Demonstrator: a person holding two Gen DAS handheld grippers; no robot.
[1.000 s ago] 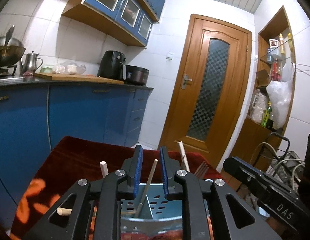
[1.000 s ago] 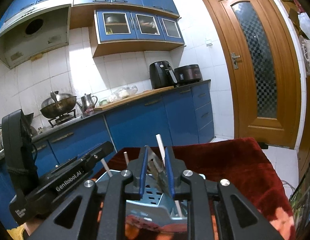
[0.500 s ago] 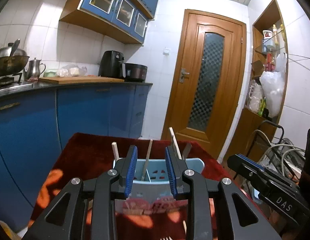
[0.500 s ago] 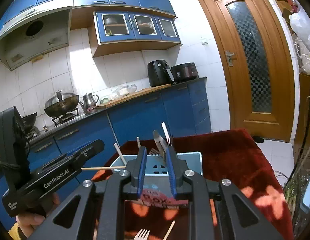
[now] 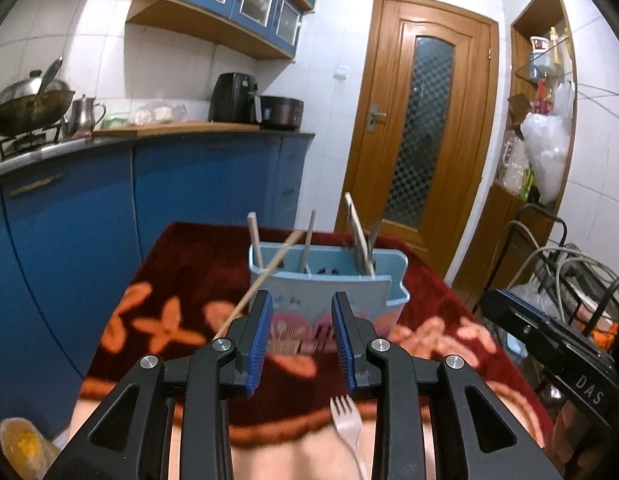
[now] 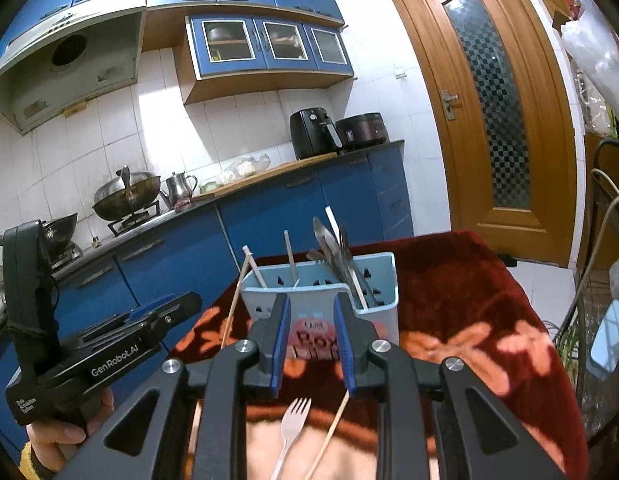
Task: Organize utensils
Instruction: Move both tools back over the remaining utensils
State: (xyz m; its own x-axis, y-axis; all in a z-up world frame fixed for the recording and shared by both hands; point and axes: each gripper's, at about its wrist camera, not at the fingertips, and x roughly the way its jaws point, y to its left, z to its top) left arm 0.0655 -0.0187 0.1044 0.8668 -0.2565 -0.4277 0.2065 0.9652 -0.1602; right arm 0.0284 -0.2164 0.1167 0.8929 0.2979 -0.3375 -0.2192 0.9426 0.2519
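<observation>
A light blue utensil holder (image 5: 329, 280) stands on the red flowered cloth (image 5: 181, 264) with chopsticks, a knife and forks upright in its compartments. One chopstick (image 5: 265, 276) leans over the holder's left rim, and its lower end is hidden behind my left finger. My left gripper (image 5: 301, 340) is open just short of the holder, nothing between its pads. My right gripper (image 6: 311, 344) faces the holder (image 6: 321, 300) too; its jaws are opening on nothing. On the cloth below lie a pale fork (image 6: 293, 420) and a loose chopstick (image 6: 329, 432).
Blue cabinets (image 5: 69, 220) and a counter with a wok (image 6: 125, 196), a kettle and an air fryer run along the left. A wooden door (image 5: 425, 120) is behind the table. A wire rack with cables (image 5: 561, 264) stands at the right. A hand (image 6: 65, 440) holds the left gripper.
Both grippers have drawn back from the holder. The left jaws have widened and left a chopstick leaning on the rim. The fork and loose chopstick have come into view.
</observation>
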